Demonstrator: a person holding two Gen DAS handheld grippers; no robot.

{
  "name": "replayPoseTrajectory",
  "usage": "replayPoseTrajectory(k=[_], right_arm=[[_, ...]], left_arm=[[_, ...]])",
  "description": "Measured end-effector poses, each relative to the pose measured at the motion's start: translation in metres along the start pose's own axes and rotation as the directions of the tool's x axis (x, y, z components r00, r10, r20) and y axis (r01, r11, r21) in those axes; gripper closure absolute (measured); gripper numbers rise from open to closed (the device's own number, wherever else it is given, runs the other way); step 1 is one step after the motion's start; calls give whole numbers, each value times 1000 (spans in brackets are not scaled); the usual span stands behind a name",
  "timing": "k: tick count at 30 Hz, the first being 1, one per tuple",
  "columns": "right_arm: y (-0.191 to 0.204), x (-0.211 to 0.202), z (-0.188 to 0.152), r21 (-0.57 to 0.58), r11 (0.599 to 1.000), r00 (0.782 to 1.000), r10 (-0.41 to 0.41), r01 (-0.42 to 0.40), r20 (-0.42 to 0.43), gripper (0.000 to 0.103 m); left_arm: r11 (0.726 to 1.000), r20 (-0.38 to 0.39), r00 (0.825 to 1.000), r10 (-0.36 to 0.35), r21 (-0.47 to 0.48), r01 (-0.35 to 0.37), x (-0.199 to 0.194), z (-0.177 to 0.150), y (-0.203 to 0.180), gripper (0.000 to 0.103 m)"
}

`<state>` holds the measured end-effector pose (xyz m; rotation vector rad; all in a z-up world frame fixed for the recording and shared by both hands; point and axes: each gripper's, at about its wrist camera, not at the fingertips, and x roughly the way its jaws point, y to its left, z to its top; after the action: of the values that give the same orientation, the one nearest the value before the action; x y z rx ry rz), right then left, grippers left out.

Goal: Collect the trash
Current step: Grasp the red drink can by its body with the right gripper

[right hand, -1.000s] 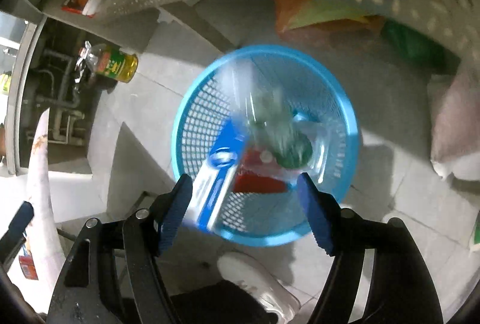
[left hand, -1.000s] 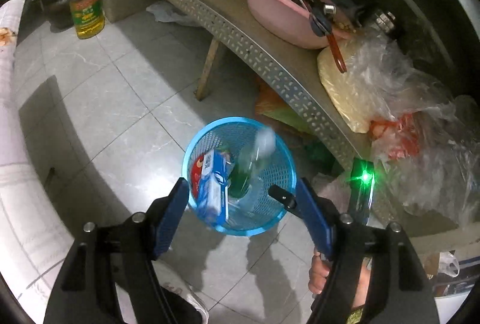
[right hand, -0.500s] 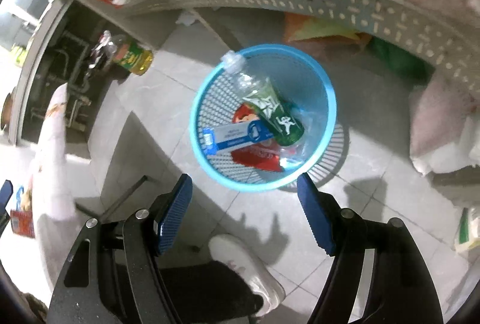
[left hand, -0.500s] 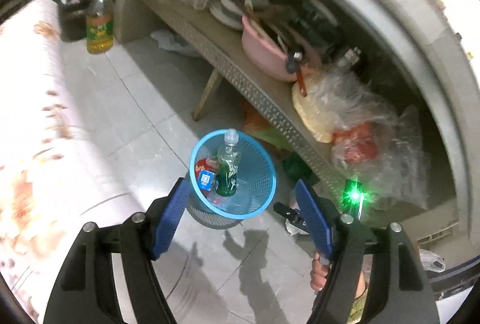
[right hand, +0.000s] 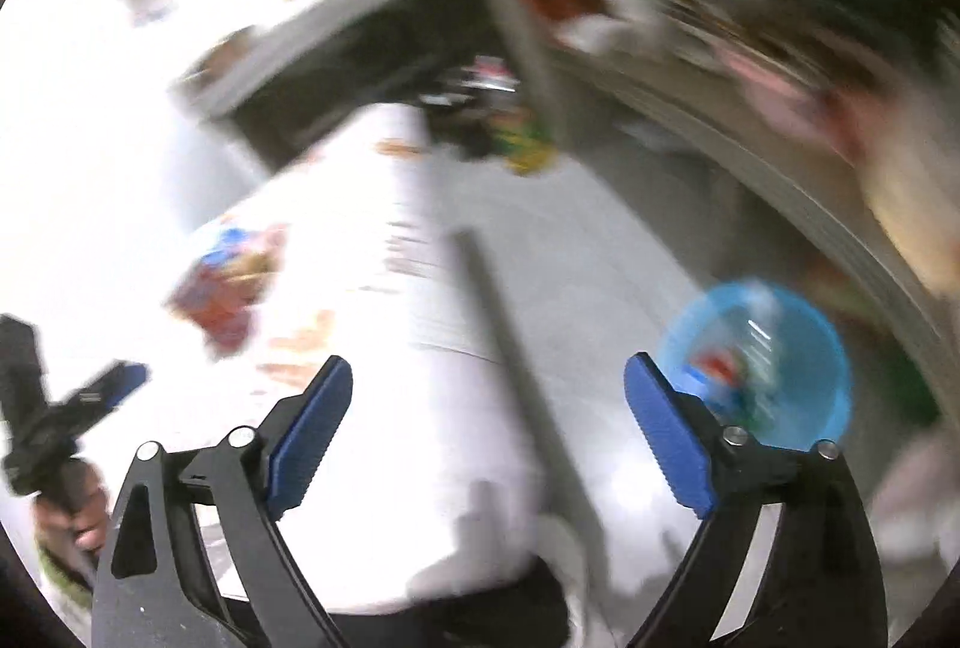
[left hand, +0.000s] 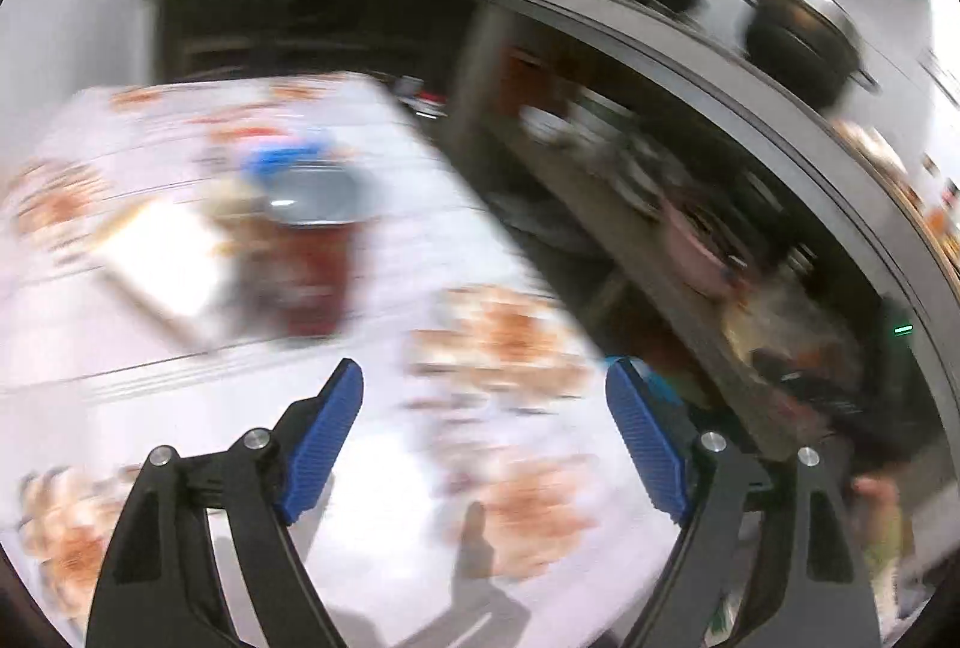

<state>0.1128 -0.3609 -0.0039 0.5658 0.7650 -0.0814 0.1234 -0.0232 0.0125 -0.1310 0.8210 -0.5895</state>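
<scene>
Both views are motion-blurred. My left gripper [left hand: 483, 432] is open and empty above a table with a white patterned cloth [left hand: 420, 240]. On that table lie a blue-lidded grey container [left hand: 309, 189], a dark red packet [left hand: 312, 282] and a white flat item [left hand: 162, 264]. My right gripper [right hand: 486, 438] is open and empty. The blue mesh trash basket [right hand: 798, 348] with a bottle and cartons inside stands on the floor at the right of the right wrist view. A colourful snack packet [right hand: 231, 282] lies on the table there. The other gripper [right hand: 66, 408] shows at far left.
A long perforated shelf [left hand: 690, 252] with bowls and a pink basin runs along the right. A dark pot [left hand: 798, 30] sits on the counter above. A yellow oil bottle [right hand: 528, 141] stands on the tiled floor [right hand: 600, 252]. A table edge rail [right hand: 510, 348] divides table from floor.
Both grippers have swung up and left, away from the basket toward the table. The bottle stays in the basket. Both stay open.
</scene>
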Motion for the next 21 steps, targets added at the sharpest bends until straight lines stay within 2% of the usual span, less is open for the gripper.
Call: replayPoseTrajectory(k=[3,6,8,10,14,17,18,19,21], right_arm=[[77,24,18,-174,975,990,138,-139,-20,9],[136,53,25,-299,933,980,189,-199,-63,9],[180,76,30,-395,890,973,213,-229,-83,9],[218,101,33,-485,844,973,211,-231,-97,8],[262,153,38,-590,793,988,106,-150,-110,9],[270,177,38,-582,797,982,69,-160,-176,27],[269,178,36,-574,803,980,64,-162,-188,37],[265,181,37,-552,818,978,57,-160,-200,41],[261,177,36,-507,845,976,70,-169,-207,41]], left_arm=[[991,21,997,78,-107,-75,-18,-4,50,22],[974,39,992,120,-199,-110,-31,-9,84,22],[968,52,990,134,-220,-120,-38,-11,99,22],[967,56,989,138,-222,-122,-42,-13,109,22],[969,56,991,124,-219,-109,-43,-18,113,22],[972,47,993,108,-217,-95,-39,-21,111,22],[973,44,994,102,-214,-91,-39,-23,110,22],[974,42,994,97,-208,-86,-38,-25,109,22],[977,40,995,87,-199,-78,-36,-26,106,22]])
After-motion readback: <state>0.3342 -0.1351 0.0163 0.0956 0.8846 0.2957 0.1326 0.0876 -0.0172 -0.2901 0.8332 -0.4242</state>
